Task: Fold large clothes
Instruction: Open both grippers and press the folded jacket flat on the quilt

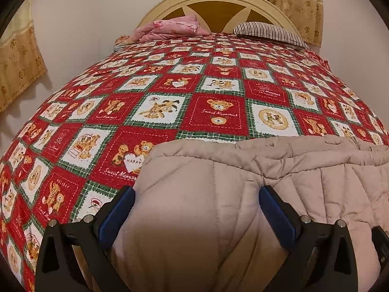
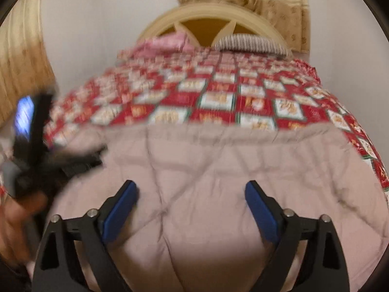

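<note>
Your left gripper (image 1: 197,194) hangs with its fingers spread wide over the beige quilted garment (image 1: 243,182), gripping nothing. Your right gripper (image 2: 192,192) is likewise wide open above the same garment. The garment lies on the red teddy-bear bedspread (image 1: 170,92), at the end far from the curved headboard (image 1: 218,2), where a striped pillow (image 1: 269,32) rests.

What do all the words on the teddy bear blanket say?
All are on the red squares of the bedspread, left wrist view.
"Sweet Memories": under the bear face.
"HAPPY": on the white heart.
"HOLIDAY": above a bear.
Farther squares are too small to read; the right wrist view is too blurred.
</note>
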### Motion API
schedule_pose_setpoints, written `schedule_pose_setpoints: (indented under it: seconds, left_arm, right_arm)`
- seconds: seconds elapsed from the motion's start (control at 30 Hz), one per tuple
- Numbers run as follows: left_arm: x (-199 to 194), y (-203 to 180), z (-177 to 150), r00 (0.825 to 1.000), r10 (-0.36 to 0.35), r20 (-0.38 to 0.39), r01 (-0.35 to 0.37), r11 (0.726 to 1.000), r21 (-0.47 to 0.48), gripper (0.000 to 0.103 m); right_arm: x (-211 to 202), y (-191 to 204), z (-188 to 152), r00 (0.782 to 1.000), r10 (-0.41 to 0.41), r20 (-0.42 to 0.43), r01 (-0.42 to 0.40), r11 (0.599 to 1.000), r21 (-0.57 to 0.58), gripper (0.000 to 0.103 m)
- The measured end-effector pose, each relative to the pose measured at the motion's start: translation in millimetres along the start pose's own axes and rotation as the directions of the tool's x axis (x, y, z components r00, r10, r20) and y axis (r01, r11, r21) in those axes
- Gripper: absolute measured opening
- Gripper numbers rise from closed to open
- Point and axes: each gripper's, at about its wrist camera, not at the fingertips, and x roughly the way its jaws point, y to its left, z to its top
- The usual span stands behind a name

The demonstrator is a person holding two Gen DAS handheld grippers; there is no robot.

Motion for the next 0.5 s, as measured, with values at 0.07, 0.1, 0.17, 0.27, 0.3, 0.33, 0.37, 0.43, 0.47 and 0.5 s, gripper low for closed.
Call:
schedule_pose_setpoints:
  seconds: [0.07,0.1,0.17,0.27,0.3,0.33,0.37,0.43,0.47,0.5]
  left_arm:
    - [0,0,0,1.0,-0.002,0.0,0.002,1.0,-0.002,0.102]
    - [-1,0,1,1.0,-0.003,0.001,0.004,1.0,-0.003,0.102]
    - [-1,0,0,1.0,-0.006,0.001,0.006,1.0,-0.005,0.102]
    - [-3,3,0,1.0,-0.02,-0.003,0.02,1.0,-0.013,0.102]
    - [-3,3,0,1.0,-0.024,-0.003,0.024,1.0,-0.017,0.102]
    - [-3,3,0,1.0,-0.025,-0.003,0.024,1.0,-0.018,0.102]
    - [-3,2,1,1.0,-0.022,-0.005,0.022,1.0,-0.016,0.102]
    - [-4,4,2,1.0,-0.025,-0.014,0.025,1.0,-0.014,0.102]
    - [-6,7,3,0.999,-0.036,-0.025,0.035,0.999,-0.021,0.102]
    - [-9,10,4,0.998,-0.05,-0.033,0.049,0.998,-0.034,0.102]
  right_arm:
    - [5,-6,-3,1.0,0.006,-0.002,-0.006,1.0,0.026,0.09]
    - [8,-8,-4,1.0,0.007,-0.01,-0.006,1.0,0.027,0.09]
    - [11,-5,-4,1.0,0.003,-0.024,-0.002,1.0,0.022,0.091]
    - [16,-6,-4,0.999,0.001,-0.042,-0.001,1.0,0.02,0.093]
    - [16,-6,-5,0.999,0.003,-0.045,-0.002,1.0,0.021,0.093]
    - [17,-6,-5,0.999,0.004,-0.048,-0.003,1.0,0.022,0.094]
    - [18,-5,-5,0.999,0.002,-0.052,0.0,1.0,0.021,0.094]
    - [21,-4,-5,0.998,-0.008,-0.063,0.008,1.0,0.012,0.095]
    - [22,-3,-5,0.997,-0.015,-0.07,0.015,1.0,0.007,0.096]
    - [23,-2,-5,0.997,-0.017,-0.072,0.017,1.0,0.005,0.096]
